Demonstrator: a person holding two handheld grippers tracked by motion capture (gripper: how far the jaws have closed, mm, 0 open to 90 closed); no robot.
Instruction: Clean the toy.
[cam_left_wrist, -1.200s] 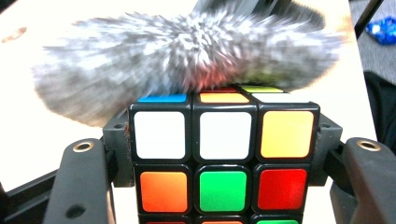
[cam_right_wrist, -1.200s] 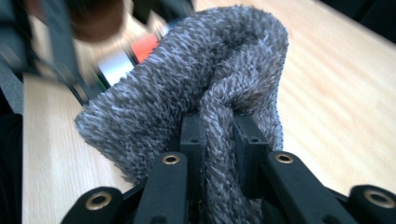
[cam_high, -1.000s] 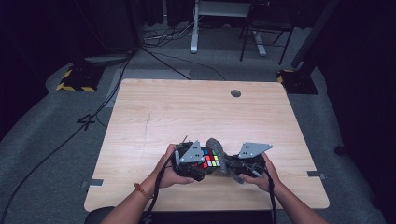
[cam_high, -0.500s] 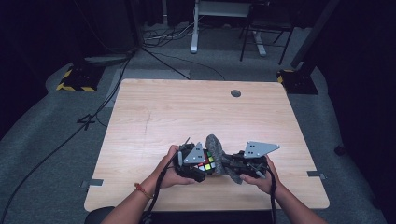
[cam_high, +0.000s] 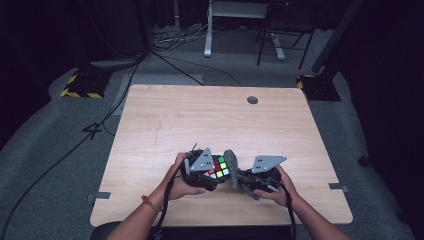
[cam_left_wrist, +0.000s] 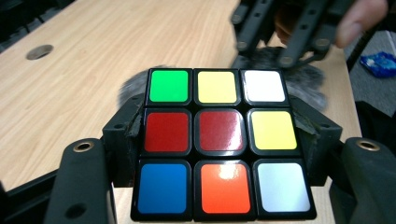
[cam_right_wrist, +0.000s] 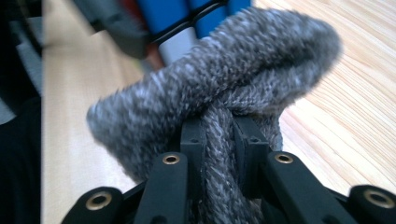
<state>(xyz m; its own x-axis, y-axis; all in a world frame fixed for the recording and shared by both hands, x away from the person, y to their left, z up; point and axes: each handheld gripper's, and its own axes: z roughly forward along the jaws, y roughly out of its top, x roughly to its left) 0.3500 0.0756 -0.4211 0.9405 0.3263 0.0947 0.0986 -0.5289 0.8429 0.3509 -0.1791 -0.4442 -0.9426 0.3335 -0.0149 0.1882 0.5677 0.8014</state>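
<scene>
I am seeing two grippers, one puzzle cube and one grey knitted cloth over a wooden table (cam_high: 165, 120). My left gripper (cam_high: 202, 170) is clenching the puzzle cube (cam_left_wrist: 223, 142) between its jaws, near the table's front edge; the cube's face is showing nine squares: two red, two yellow, two white, one green, one blue, one orange. My right gripper (cam_high: 262, 175) is pinching a fold of the grey knitted cloth (cam_right_wrist: 224, 93), its jaws closed tight on the fabric. The cloth is sitting just beside the cube, between the two grippers. The cloth's lower end is hiding behind my right jaws, and the cube's other faces are mostly blocked or blurred.
</scene>
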